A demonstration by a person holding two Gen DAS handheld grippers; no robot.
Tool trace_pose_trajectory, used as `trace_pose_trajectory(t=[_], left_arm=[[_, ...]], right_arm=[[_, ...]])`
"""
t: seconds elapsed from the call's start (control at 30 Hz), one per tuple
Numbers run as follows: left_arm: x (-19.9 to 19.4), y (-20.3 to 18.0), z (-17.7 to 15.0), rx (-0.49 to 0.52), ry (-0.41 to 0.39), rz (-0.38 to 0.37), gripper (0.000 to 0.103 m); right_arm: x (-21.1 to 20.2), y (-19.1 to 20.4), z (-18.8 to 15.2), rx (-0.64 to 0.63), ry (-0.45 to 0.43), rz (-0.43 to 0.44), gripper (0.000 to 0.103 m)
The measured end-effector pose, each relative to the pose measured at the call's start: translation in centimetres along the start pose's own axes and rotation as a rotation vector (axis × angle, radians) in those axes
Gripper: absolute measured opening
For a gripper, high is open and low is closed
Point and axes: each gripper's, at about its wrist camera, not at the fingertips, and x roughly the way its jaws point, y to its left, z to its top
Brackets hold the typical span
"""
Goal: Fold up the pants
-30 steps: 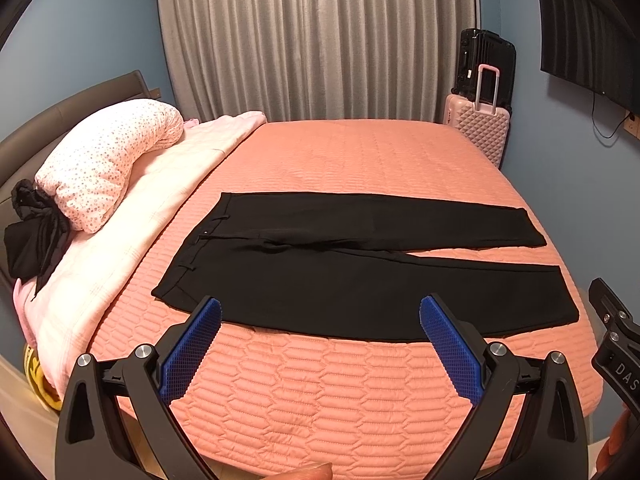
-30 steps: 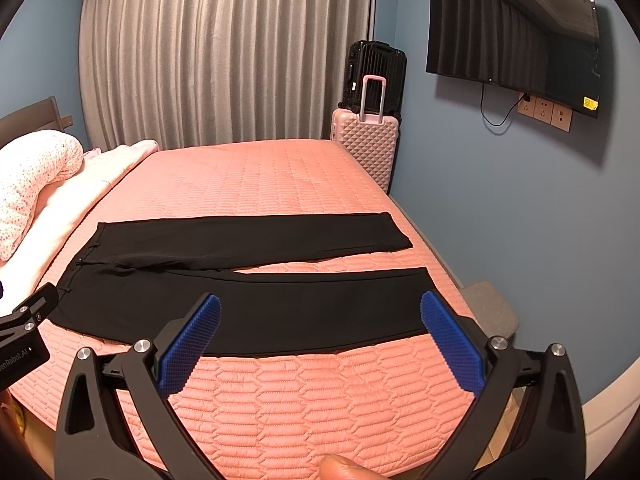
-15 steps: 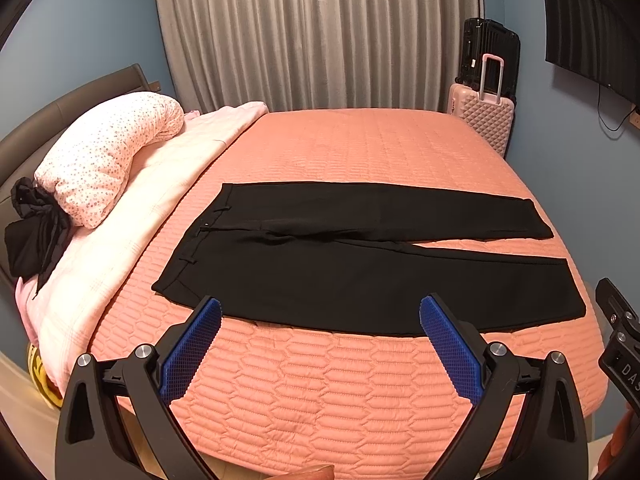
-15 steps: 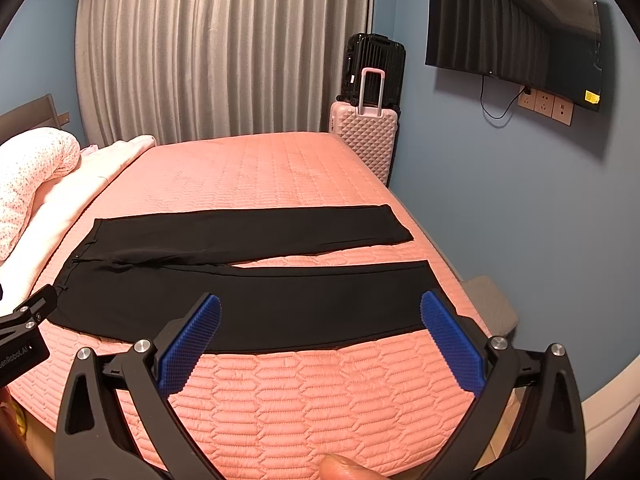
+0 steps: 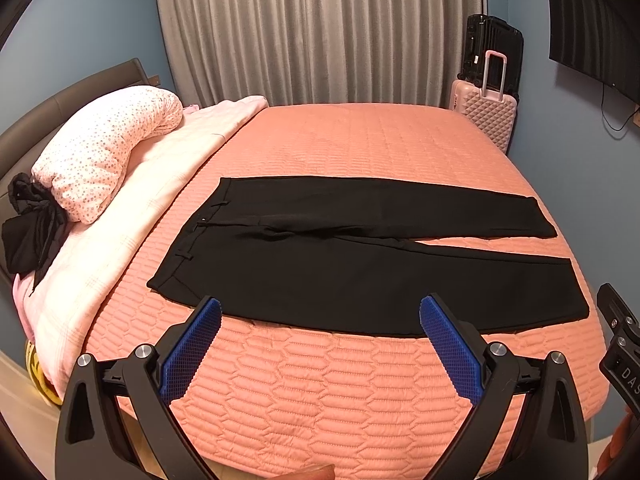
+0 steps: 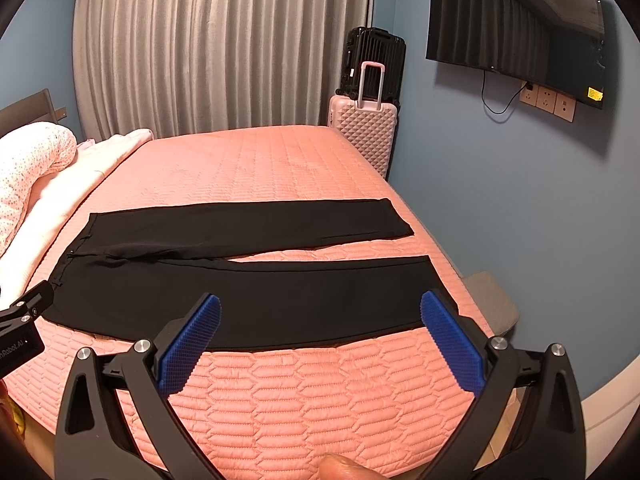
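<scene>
Left wrist view: left gripper (image 5: 320,316) hangs over the near edge of the bed (image 5: 360,144), blue pads (image 5: 192,352) spread wide, nothing between them; black pants (image 5: 360,264) lie flat on the salmon quilted cover, waistband to the left, both legs running right, slightly splayed so a wedge of cover shows between the cuffs; near leg sits close to the near bed edge, just beyond the pad tips, not touching; spotted pillow (image 5: 100,156) and pale pink blanket (image 5: 132,208) along the left side; dark bundle of cloth (image 5: 28,232) at the pillow's near end; grey curtain (image 5: 316,32) at the far wall; pink suitcase (image 5: 484,116) with a black suitcase (image 5: 492,52) behind it, far right; part of the right gripper (image 5: 620,344) enters at the right edge.

Right wrist view: right gripper (image 6: 320,316) also over the near bed edge, pads (image 6: 452,344) wide apart and empty; pants (image 6: 248,292) ahead, cuffs to the right, near leg's cuff just beyond the right pad; wall TV (image 6: 516,28) on the blue right wall, sockets (image 6: 548,98) below it; both suitcases far right of the bed; grey bench corner (image 6: 488,300) at the bed's right side; a fingertip (image 6: 344,468) shows at the bottom edge; left gripper body (image 6: 20,328) enters from the left edge.
</scene>
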Motion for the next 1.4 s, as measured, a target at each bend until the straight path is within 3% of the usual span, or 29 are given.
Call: trace_pose_trajectory(t=[0.63, 1.4], left_arm=[[7.5, -0.6, 1.1, 0.009, 0.070, 0.020, 0.098], [11.7, -1.5, 1.6, 0.019, 0.116, 0.024, 0.098]], right_arm=[[6.7, 0.8, 0.4, 0.005, 0.066, -0.019, 0.098], [11.0, 1.0, 0.1, 0.003, 0.110, -0.022, 0.098]])
